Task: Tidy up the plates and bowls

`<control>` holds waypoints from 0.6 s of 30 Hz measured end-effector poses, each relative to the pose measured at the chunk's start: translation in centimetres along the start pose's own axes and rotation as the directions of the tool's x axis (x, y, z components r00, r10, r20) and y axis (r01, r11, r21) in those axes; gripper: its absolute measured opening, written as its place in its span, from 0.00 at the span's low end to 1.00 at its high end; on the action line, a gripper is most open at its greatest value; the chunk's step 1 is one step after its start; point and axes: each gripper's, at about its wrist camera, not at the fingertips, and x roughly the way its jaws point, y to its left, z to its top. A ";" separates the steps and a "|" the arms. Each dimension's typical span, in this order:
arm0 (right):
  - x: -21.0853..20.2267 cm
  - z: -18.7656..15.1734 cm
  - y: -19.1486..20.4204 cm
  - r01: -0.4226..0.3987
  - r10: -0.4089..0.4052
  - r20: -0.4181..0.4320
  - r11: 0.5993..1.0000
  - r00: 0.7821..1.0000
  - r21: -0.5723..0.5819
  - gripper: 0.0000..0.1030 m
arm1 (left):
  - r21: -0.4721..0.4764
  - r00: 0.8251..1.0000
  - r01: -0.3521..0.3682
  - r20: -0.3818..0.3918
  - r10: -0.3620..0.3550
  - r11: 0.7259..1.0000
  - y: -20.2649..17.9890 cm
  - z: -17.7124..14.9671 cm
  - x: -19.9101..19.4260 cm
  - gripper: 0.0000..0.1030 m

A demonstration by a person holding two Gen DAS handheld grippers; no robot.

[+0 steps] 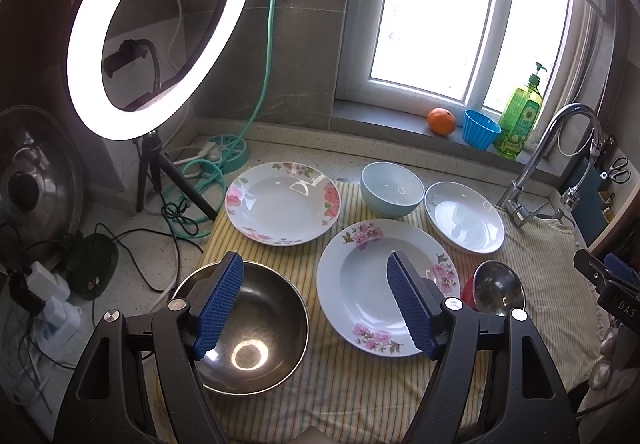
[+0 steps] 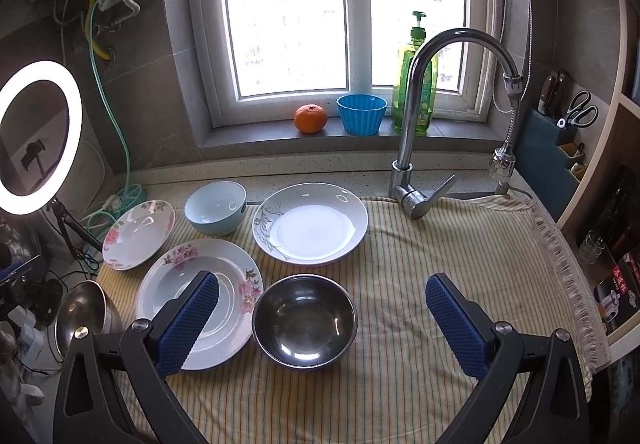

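Observation:
On the striped cloth lie a pink-flowered plate, a second flowered plate at the far left, a white plate, a pale blue bowl, a large steel bowl and a small steel bowl. My left gripper is open and empty above the gap between the large steel bowl and the pink-flowered plate. My right gripper is open and empty above the small steel bowl.
A tap stands at the back right of the cloth. An orange, a blue cup and a green soap bottle sit on the window sill. A ring light on a tripod, cables and a pot lid are at left.

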 end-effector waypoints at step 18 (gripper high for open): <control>4.6 1.7 2.1 -0.235 0.227 -0.081 0.966 0.971 -0.112 0.99 | -0.120 0.995 0.048 -0.079 -0.057 0.992 0.2 -2.3 1.5 0.70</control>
